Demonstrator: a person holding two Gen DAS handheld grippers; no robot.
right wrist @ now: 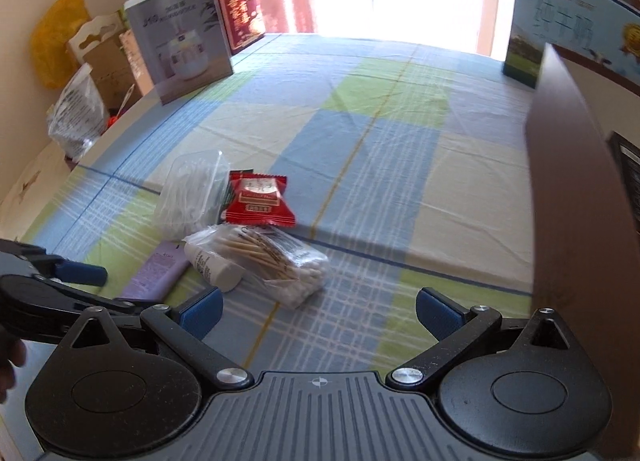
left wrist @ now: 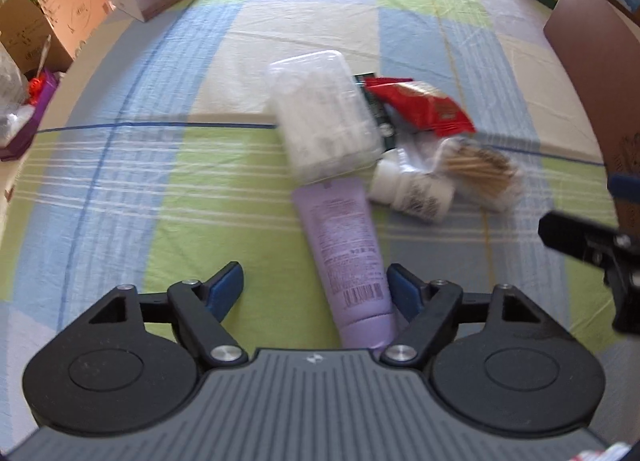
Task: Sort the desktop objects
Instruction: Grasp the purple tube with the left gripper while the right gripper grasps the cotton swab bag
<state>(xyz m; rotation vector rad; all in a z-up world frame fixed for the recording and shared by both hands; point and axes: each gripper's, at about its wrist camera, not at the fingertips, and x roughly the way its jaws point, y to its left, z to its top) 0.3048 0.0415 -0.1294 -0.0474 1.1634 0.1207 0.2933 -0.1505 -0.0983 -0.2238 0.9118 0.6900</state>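
A pile of small objects lies on the checked cloth. A purple tube (left wrist: pixel 344 257) lies between the open fingers of my left gripper (left wrist: pixel 316 293), close to the right pad (left wrist: pixel 404 293); it also shows in the right wrist view (right wrist: pixel 154 275). Beyond it are a clear box of cotton swabs (left wrist: pixel 324 117) (right wrist: pixel 188 193), a red snack packet (left wrist: pixel 424 105) (right wrist: pixel 258 201), a white bottle (left wrist: pixel 412 193) (right wrist: pixel 214 265) and a bag of wooden swabs (left wrist: pixel 480 169) (right wrist: pixel 276 257). My right gripper (right wrist: pixel 318 311) is open and empty, right of the pile.
A brown box wall (right wrist: pixel 576 181) stands close on the right. Cardboard and printed boxes (right wrist: pixel 180 37) line the left edge of the cloth-covered surface (right wrist: pixel 400 165). A blue milk carton (right wrist: pixel 560 21) stands at the far right. The left gripper shows in the right wrist view (right wrist: pixel 60 285).
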